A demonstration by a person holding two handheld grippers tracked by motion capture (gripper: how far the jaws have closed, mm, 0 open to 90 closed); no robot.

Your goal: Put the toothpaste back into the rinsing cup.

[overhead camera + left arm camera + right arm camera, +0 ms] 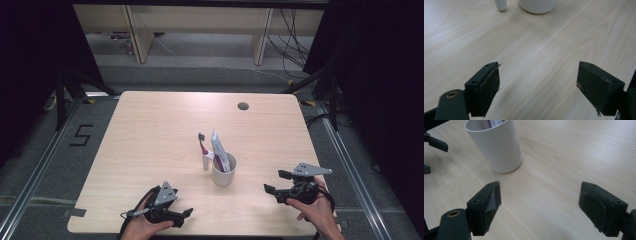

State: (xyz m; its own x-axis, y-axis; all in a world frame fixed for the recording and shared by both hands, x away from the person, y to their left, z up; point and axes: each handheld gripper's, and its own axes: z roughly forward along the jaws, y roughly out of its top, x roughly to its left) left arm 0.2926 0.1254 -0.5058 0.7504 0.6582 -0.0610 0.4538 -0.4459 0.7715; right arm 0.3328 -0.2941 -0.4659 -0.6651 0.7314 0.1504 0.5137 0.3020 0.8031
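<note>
High view: smooth white cylindrical cup, woodgrain table.

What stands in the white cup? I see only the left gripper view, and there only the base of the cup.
Observer: The white cup holds a white and purple tube, seen in the high view.
Operator: And the white thing left of the cup?
Observer: It is a toothbrush, upright beside the cup, bristles on top.
Operator: Is the right gripper holding something?
Observer: No. The right gripper has open jaws, with bare table between them.
</note>
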